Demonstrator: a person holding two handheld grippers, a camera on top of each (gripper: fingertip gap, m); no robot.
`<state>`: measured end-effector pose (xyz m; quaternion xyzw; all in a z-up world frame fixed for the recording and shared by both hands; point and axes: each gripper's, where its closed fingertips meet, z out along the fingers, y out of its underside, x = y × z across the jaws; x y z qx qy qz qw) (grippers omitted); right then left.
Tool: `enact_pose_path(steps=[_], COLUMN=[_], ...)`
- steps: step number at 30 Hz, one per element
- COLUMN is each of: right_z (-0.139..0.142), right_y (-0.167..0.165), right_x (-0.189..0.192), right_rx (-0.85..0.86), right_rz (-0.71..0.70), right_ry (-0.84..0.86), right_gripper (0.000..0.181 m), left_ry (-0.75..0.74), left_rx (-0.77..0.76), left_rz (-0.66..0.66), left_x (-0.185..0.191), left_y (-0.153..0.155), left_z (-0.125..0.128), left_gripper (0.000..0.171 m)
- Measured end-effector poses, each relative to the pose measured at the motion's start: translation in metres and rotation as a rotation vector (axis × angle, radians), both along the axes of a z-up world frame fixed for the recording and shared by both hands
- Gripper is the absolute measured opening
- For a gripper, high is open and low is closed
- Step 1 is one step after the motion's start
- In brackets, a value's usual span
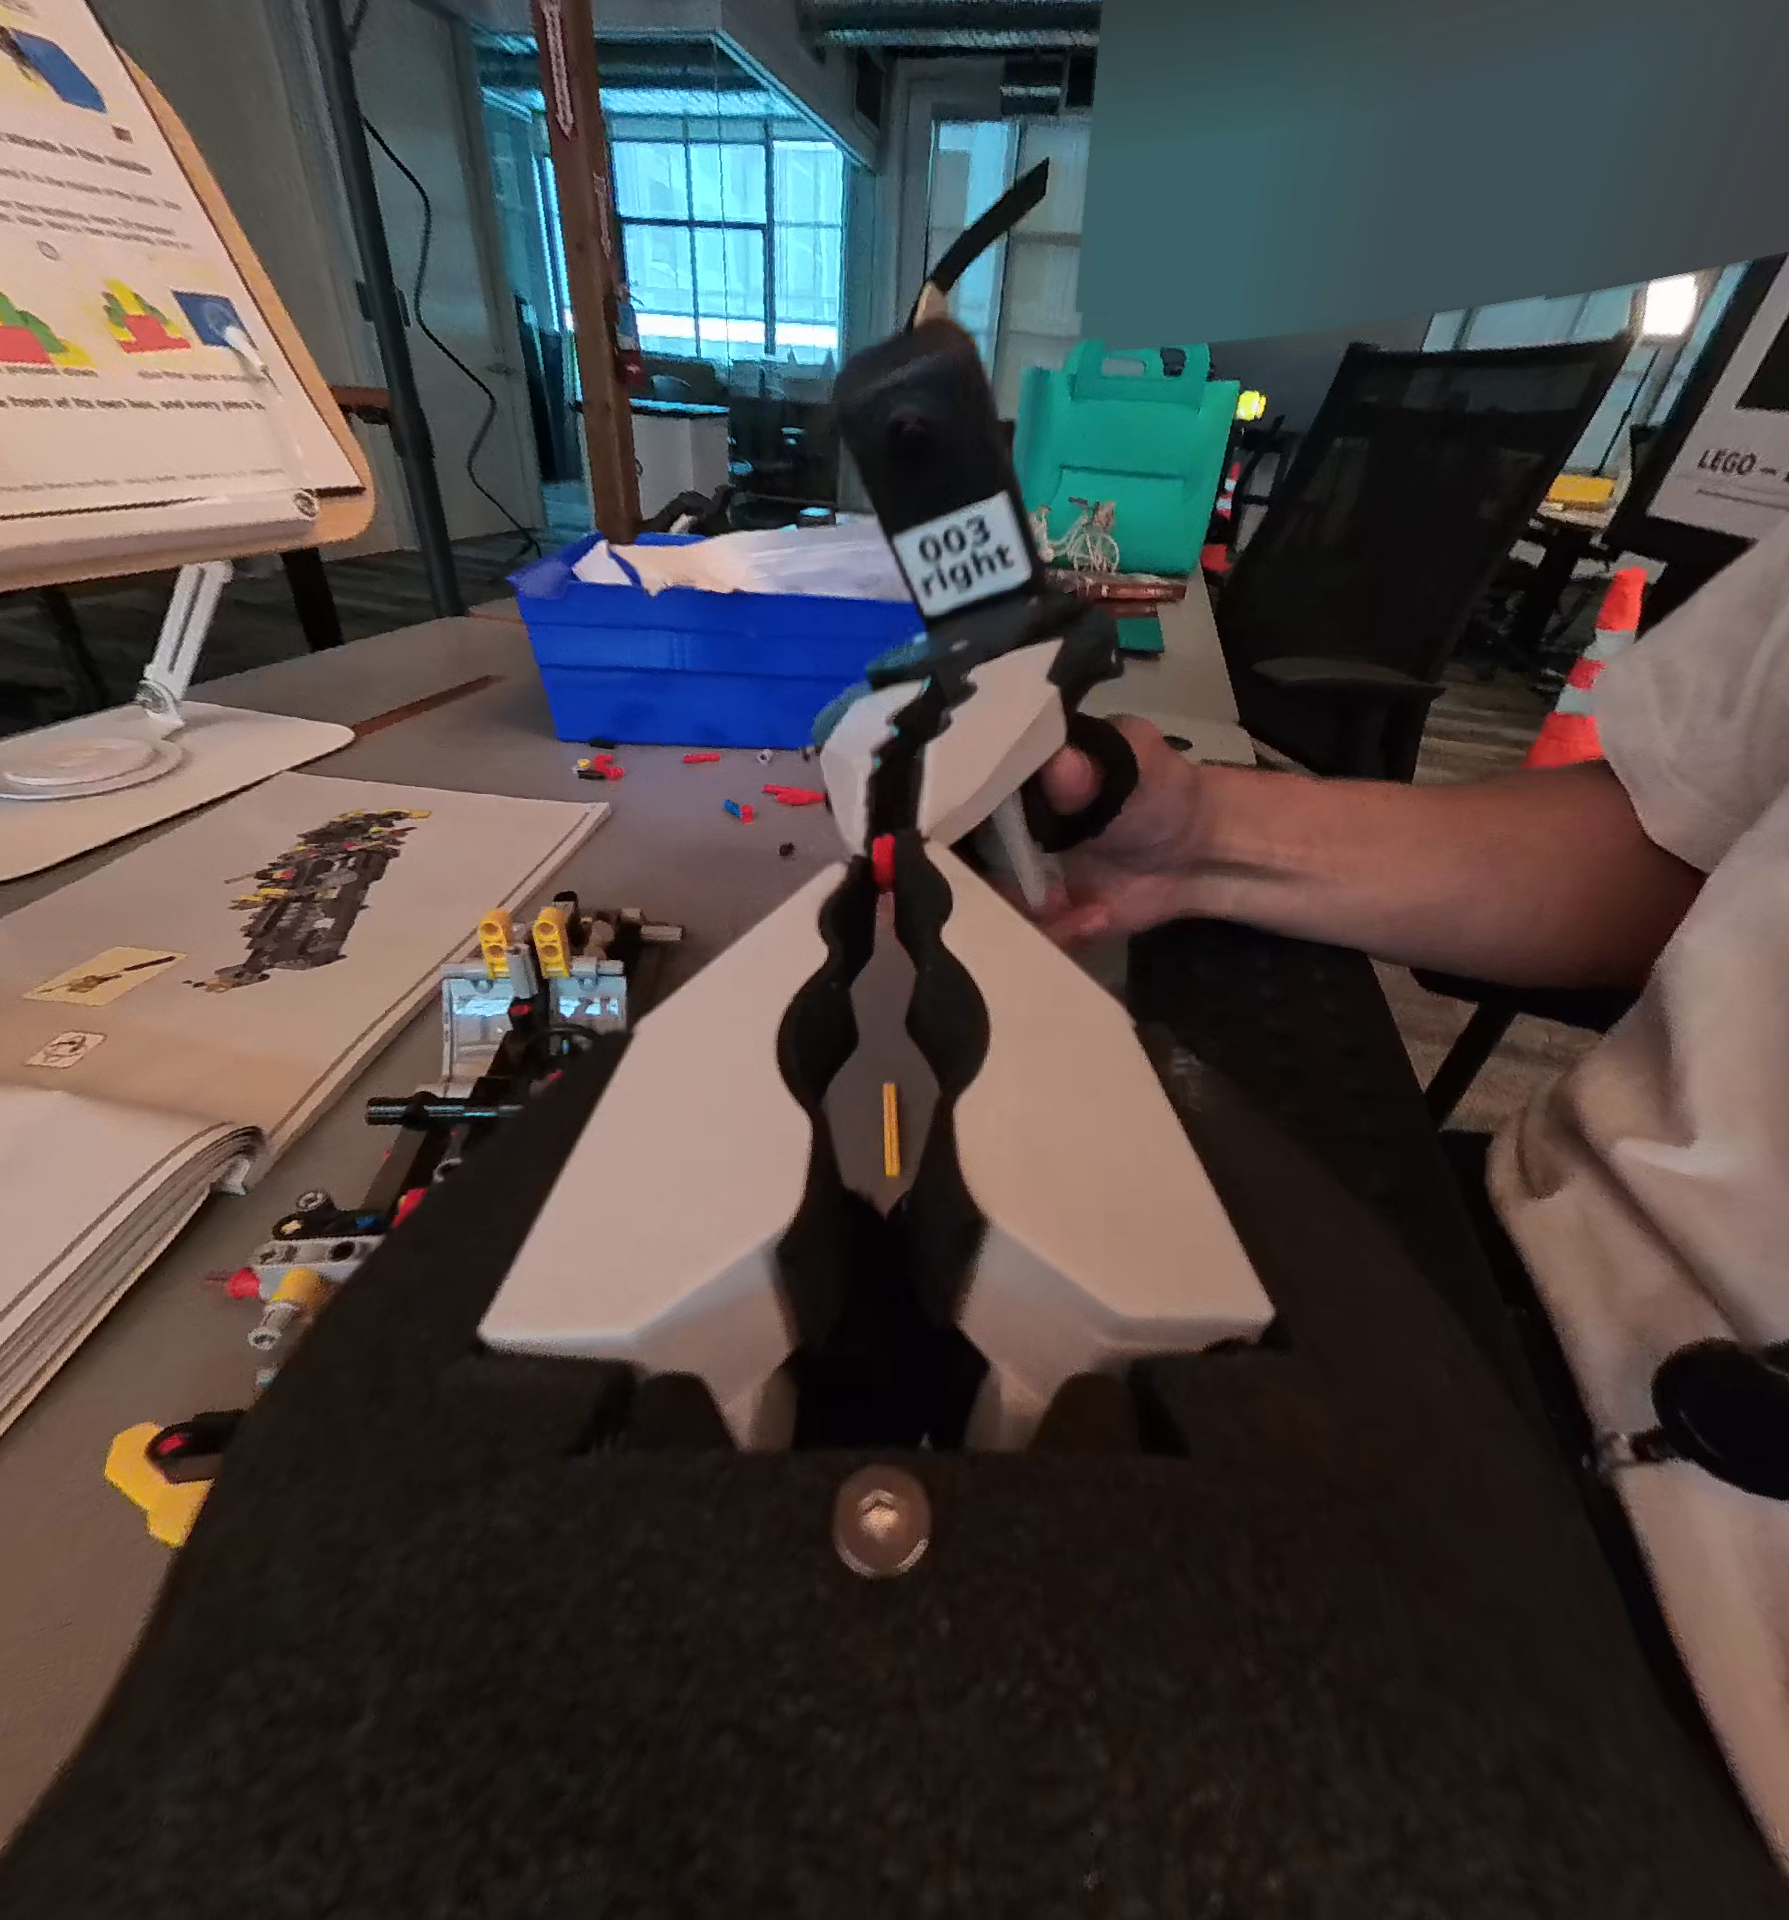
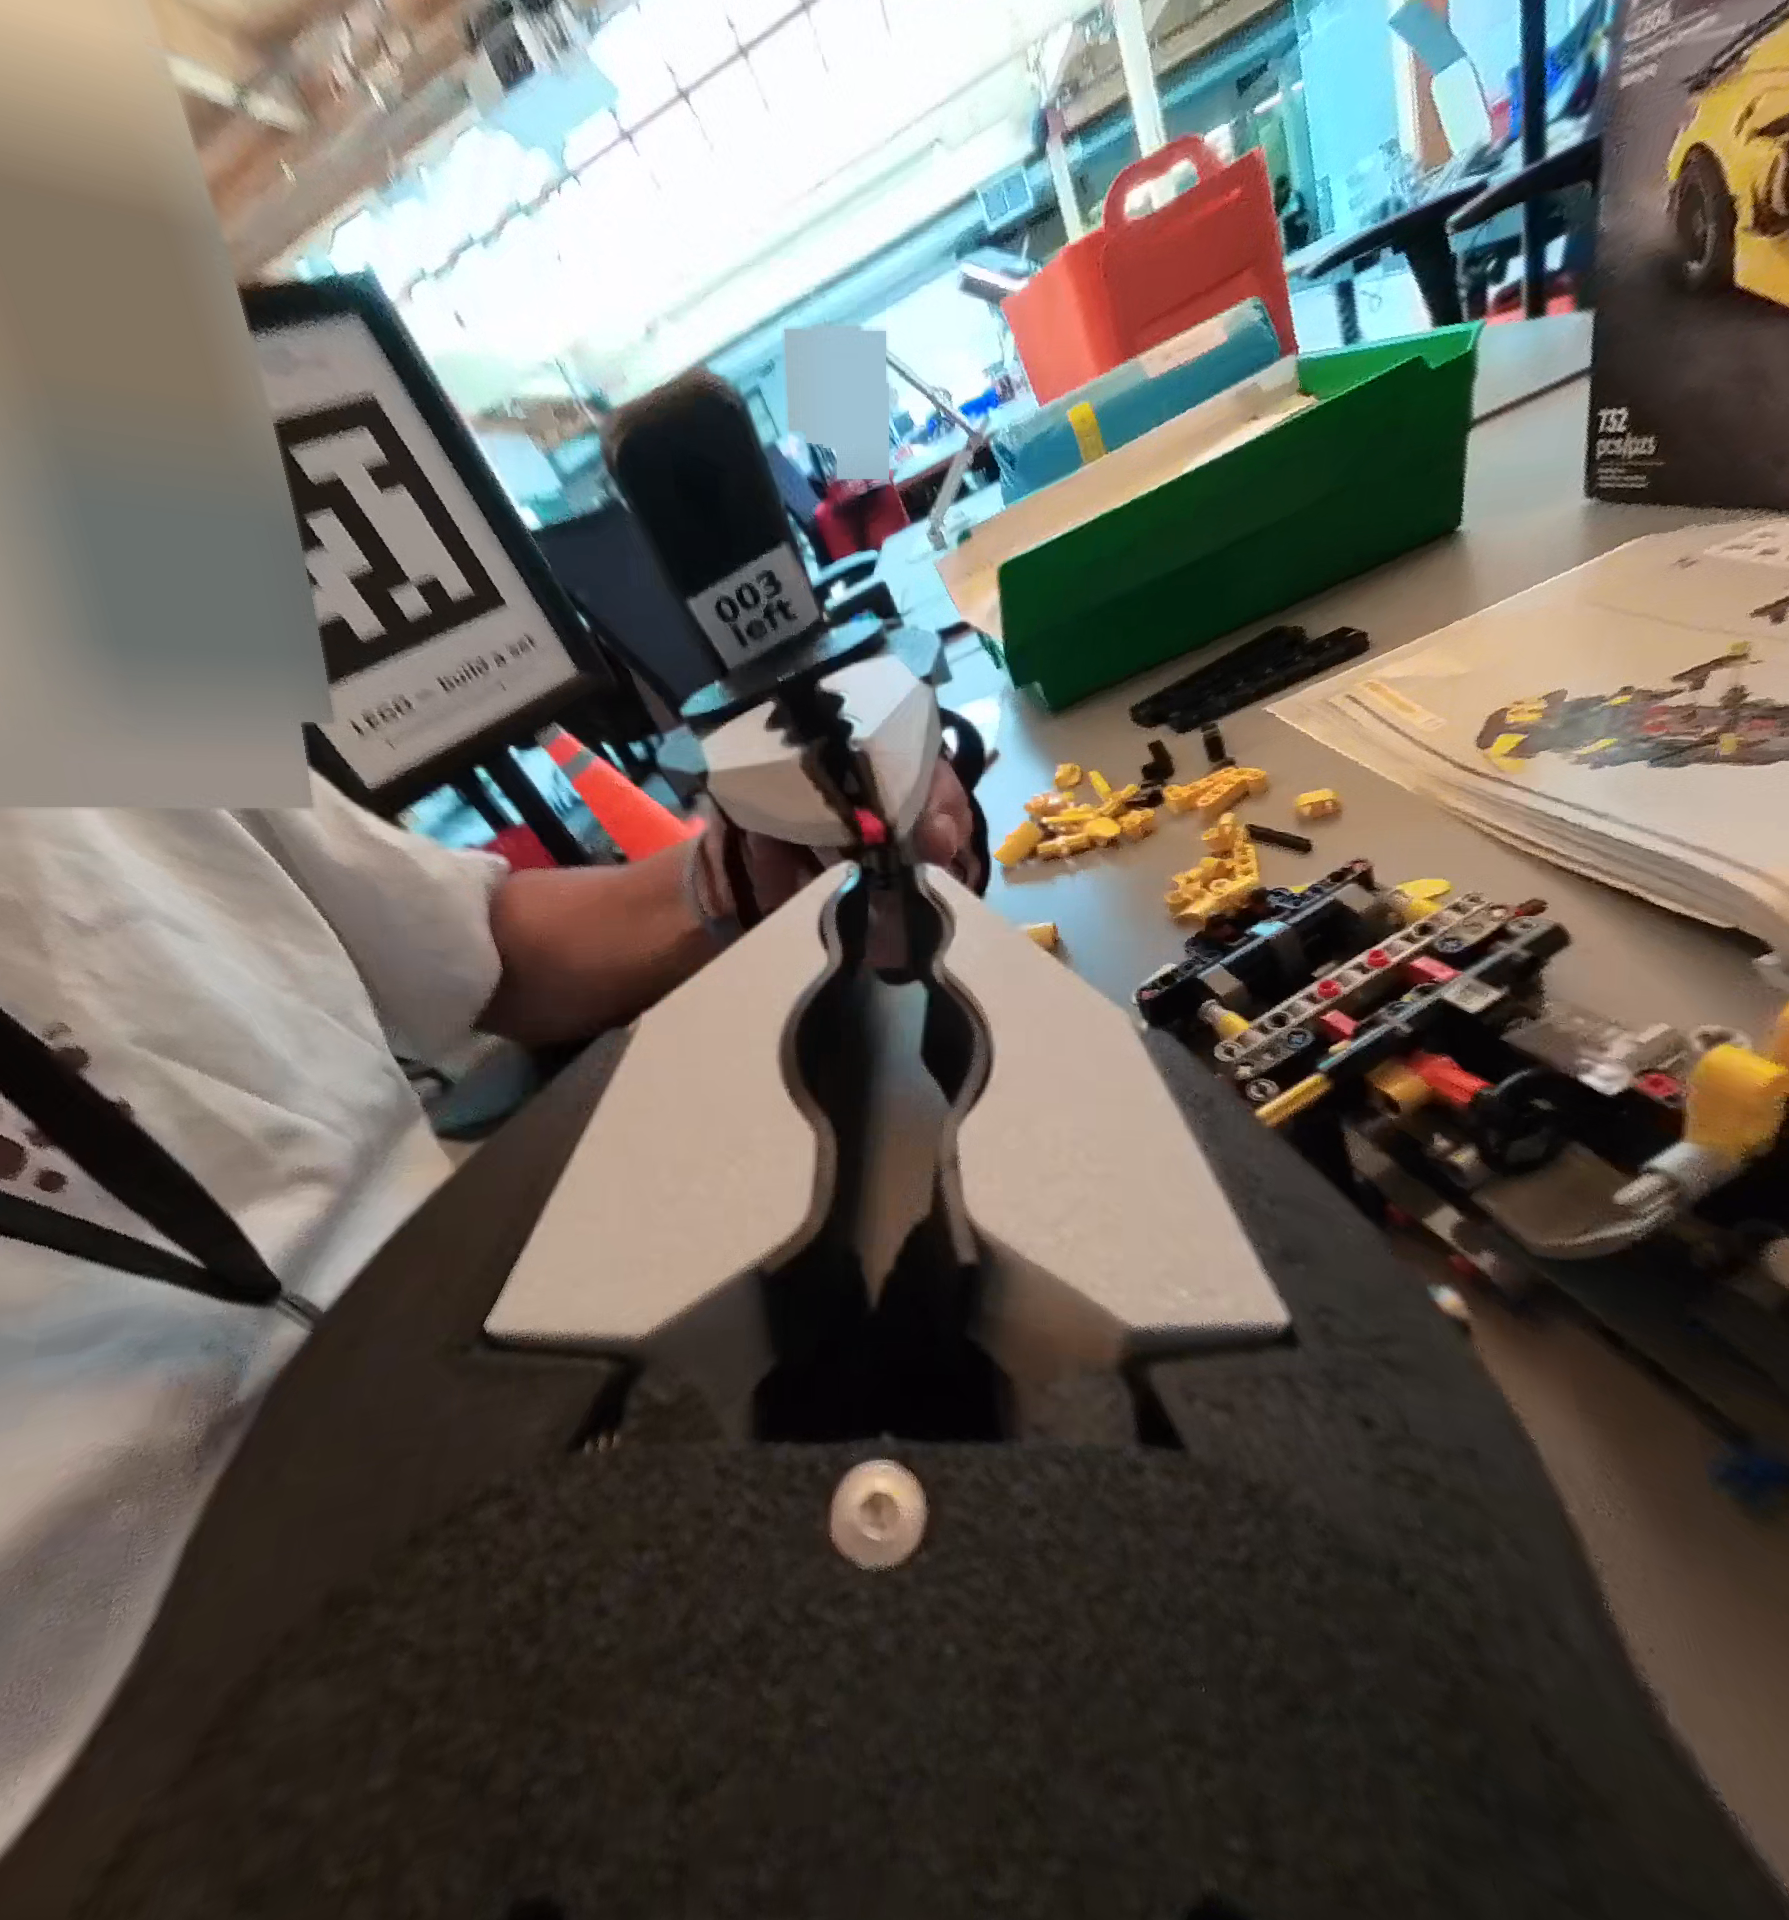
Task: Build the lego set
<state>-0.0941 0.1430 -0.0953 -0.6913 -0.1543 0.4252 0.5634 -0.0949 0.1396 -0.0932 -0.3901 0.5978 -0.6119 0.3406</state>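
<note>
Left gripper (image 1: 882,883): fingers nearly closed at the tips, meeting the right gripper tip to tip above the table; whether it is gripping the red piece cannot be told.
Right gripper (image 2: 877,878): fingers nearly closed, pointing at the left gripper; its hold likewise cannot be told.
Red piece (image 1: 882,857): sitting at the junction of both sets of fingertips.
Lego chassis (image 2: 1389,1029): lying on the table (image 2: 1098,873) beside the open instruction booklet (image 2: 1617,727).
Loose yellow parts (image 2: 1129,810): lying scattered between chassis and green bin (image 2: 1233,540).
Blue bin (image 1: 703,665): standing toward the table's far edge.
</note>
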Motion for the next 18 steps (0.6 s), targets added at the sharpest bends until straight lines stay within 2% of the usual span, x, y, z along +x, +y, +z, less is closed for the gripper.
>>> enact_pose_path(steps=[8, 12, 18], right_z=[-0.03, -0.036, -0.04], right_y=[-0.008, -0.017, -0.024], right_x=[-0.003, 0.006, 0.0], right_rx=[0.077, 0.147, 0.241], right_rz=[0.01, 0.005, 0.025], right_ry=[-0.416, -0.539, -0.631], right_gripper=[0.007, 0.007, 0.007], left_ry=[0.051, 0.103, 0.12], left_rx=[0.142, 0.26, 0.271], left_rz=[-0.024, -0.042, -0.063], left_x=[0.0, 0.002, 0.002], left_y=[-0.01, -0.018, -0.021], left_z=[-0.019, -0.038, -0.044], left_gripper=[0.001, 0.001, 0.001])
